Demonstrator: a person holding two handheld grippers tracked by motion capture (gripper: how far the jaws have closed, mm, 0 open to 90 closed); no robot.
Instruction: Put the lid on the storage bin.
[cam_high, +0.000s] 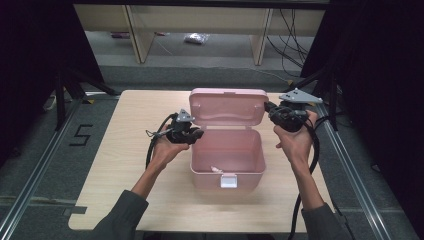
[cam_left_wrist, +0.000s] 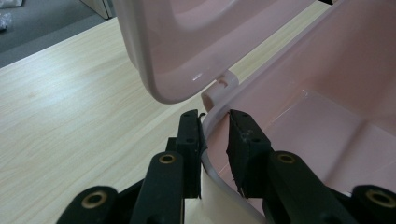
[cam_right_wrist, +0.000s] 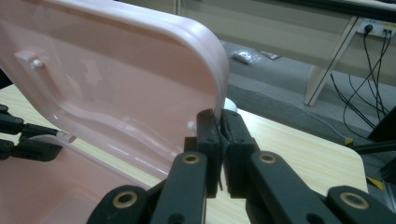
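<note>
— Pink plastic between both sets of jaws, is it?

— Yes. In the left gripper view the left gripper (cam_left_wrist: 215, 140) straddles the box (cam_left_wrist: 327, 121) wall near the hinge (cam_left_wrist: 220, 86): one finger outside against the rim, the other inside with a slim gap showing, so whether it really pinches I cannot tell.

— And the right?

— The right gripper (cam_right_wrist: 218, 140), in its own view, is pinched nearly closed on the edge of the raised lid (cam_right_wrist: 116, 84), at the lid's corner.

— What does the high view add?

— The whole layout. The box sits mid-table (cam_high: 125, 165), lid standing up at its twelve o'clock side, the white latch (cam_high: 228, 181) at six. Left gripper (cam_high: 192, 134) at nine o'clock of the box, right gripper (cam_high: 272, 112) about two o'clock, at the lid's end.

— Anything inside?

— A small pale item (cam_high: 216, 169) near the front wall, too small to name. The gripper views show bare pink floor instead.
</note>
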